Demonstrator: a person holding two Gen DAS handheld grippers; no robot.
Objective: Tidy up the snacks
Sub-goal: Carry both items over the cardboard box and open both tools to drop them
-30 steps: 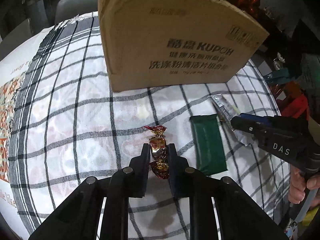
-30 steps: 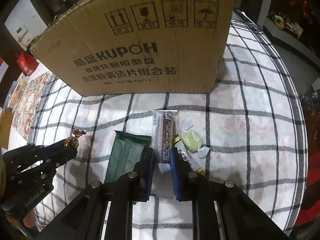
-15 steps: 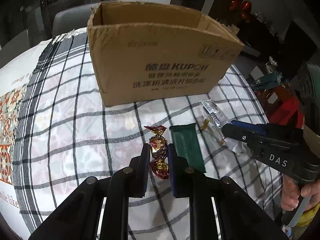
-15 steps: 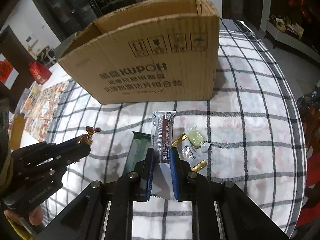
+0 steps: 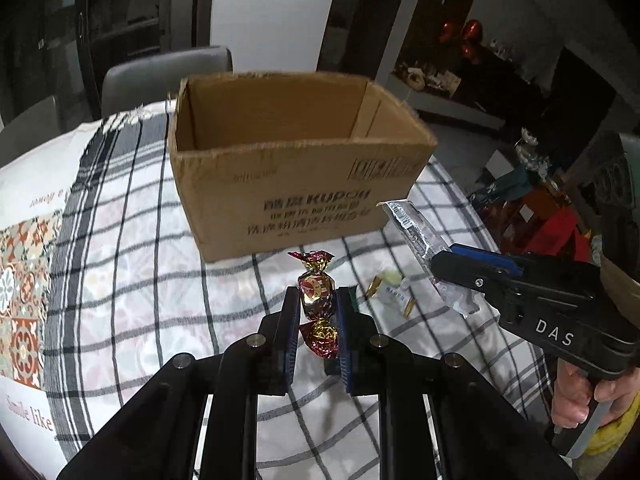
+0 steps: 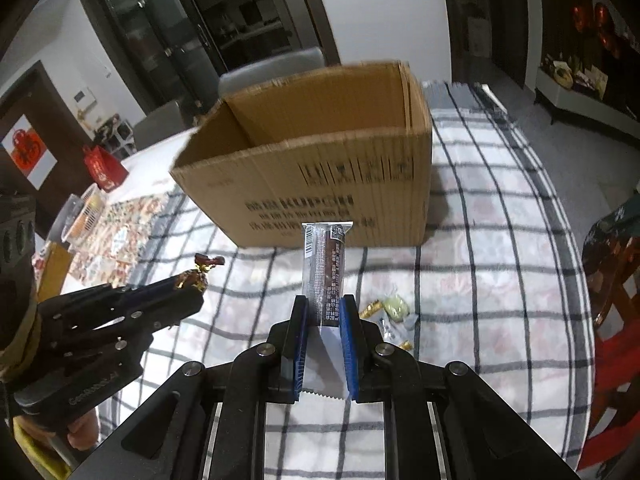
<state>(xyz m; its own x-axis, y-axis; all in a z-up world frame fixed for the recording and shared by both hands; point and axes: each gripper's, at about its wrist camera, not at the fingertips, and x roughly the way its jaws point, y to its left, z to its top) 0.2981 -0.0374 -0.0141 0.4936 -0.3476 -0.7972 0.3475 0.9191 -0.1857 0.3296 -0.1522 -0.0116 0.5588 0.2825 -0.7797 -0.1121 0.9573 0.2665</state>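
Observation:
My left gripper [image 5: 316, 300] is shut on a red and gold wrapped candy [image 5: 316, 292] and holds it above the checked tablecloth. My right gripper [image 6: 324, 312] is shut on a clear-wrapped brown snack bar [image 6: 326, 264], also lifted; the bar shows in the left wrist view [image 5: 420, 236] too. An open cardboard box [image 5: 296, 184] stands ahead of both grippers, its inside visible [image 6: 320, 120]. The left gripper with the candy shows in the right wrist view [image 6: 196, 280], to the left and at about the same height.
Small wrapped sweets [image 6: 390, 308] lie on the checked tablecloth [image 6: 480, 280] right of the bar, also in the left wrist view [image 5: 388, 284]. A green packet edge [image 5: 353, 294] peeks behind my left finger. Grey chairs [image 5: 168, 76] stand behind the table. Red items [image 6: 104, 168] sit at far left.
Both grippers have risen and pulled back with their snacks; the box now appears lower and its open top shows. The green packet and small sweets stayed on the cloth.

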